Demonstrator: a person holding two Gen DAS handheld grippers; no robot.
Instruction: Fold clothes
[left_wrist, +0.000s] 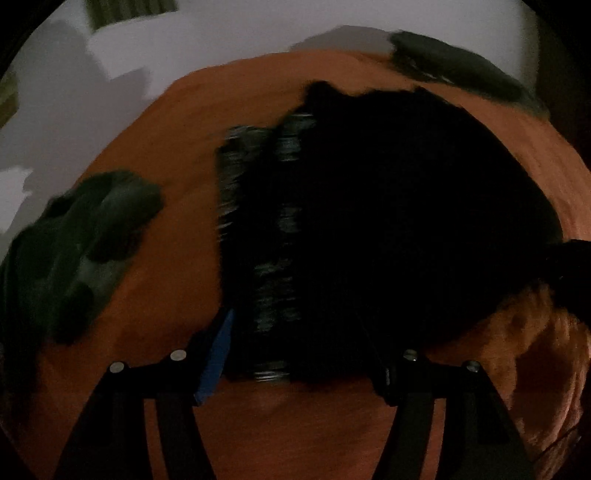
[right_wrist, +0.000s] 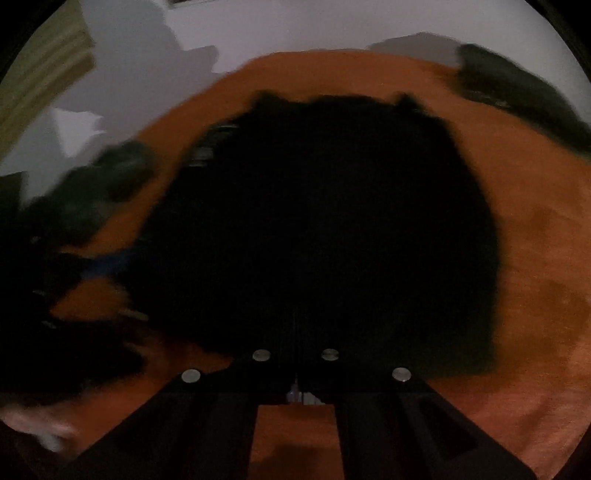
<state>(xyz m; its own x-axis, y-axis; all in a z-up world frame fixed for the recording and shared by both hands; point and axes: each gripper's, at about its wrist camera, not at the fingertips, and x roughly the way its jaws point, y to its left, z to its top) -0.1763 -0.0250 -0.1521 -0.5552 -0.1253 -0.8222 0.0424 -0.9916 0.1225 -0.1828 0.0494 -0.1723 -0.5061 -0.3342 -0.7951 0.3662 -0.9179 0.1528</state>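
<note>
A black garment with grey-white striped patches lies on an orange surface. My left gripper is open, its jaws wide apart at the garment's near edge, the blue left fingertip beside the cloth. In the right wrist view the same black garment fills the centre. My right gripper is shut, its jaws together on the garment's near edge. Both views are dark and blurred.
A dark green garment lies on the left of the orange surface and another at the far right edge. They also show in the right wrist view. A pale wall stands behind.
</note>
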